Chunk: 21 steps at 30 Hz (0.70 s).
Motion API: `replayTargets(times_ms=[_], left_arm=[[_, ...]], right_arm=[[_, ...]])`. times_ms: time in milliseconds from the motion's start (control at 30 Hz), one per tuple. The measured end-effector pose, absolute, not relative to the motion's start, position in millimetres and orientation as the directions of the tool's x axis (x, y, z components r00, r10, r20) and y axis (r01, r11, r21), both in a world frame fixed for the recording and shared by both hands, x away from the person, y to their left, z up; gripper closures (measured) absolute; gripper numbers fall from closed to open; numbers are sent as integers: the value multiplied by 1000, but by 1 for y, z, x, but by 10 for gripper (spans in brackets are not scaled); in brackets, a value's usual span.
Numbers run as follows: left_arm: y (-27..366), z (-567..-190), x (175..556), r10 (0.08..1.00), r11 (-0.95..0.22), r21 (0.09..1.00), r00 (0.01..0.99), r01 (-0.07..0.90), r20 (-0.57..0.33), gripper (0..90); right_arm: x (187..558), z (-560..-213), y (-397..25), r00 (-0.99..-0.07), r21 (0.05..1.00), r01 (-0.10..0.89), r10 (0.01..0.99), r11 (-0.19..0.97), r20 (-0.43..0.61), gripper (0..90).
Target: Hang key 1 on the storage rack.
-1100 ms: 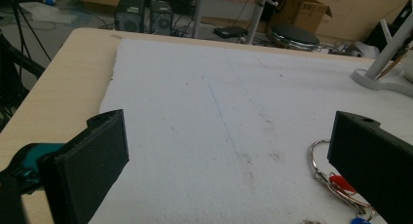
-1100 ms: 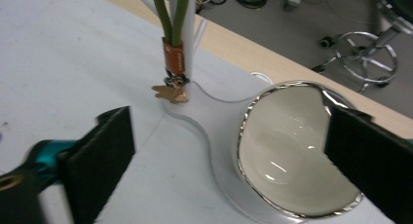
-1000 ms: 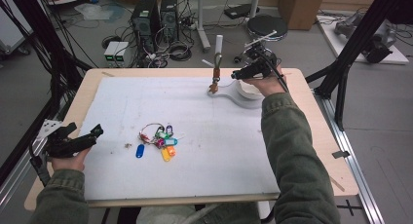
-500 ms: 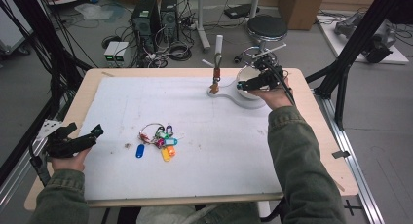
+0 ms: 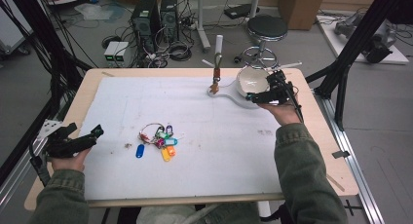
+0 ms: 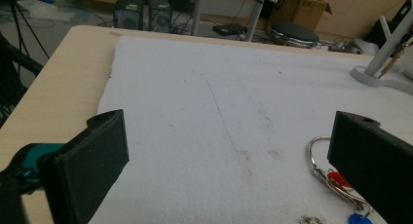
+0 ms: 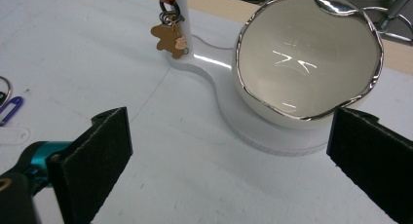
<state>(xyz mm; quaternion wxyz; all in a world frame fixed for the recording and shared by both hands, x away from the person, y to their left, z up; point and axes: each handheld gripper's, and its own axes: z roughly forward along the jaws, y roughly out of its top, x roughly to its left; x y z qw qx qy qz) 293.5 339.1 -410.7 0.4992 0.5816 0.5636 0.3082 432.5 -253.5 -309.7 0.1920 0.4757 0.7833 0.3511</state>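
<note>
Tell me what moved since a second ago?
The right tool pulled back from the stand toward the near side of the bowl, jaws open, holding nothing. The left tool, the keys and the bowl stayed put.

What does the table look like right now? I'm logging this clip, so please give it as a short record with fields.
surface: white mat on a wooden table
left gripper: open, empty, near the table's left edge
right gripper: open, empty, beside the bowl
bowl: white, silver rim, empty, on a white stand
stand post: a bear-shaped charm hangs on it
key bunch: coloured tags, mid-mat, apart from both grippers
</note>
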Motion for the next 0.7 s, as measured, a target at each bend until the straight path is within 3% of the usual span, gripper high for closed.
replayTargets(times_ms=[700], left_arm=[[336, -411, 298, 959, 138, 922, 183, 361, -215, 17]], right_arm=[[386, -321, -273, -455, 786, 564, 890, 254, 39, 18]])
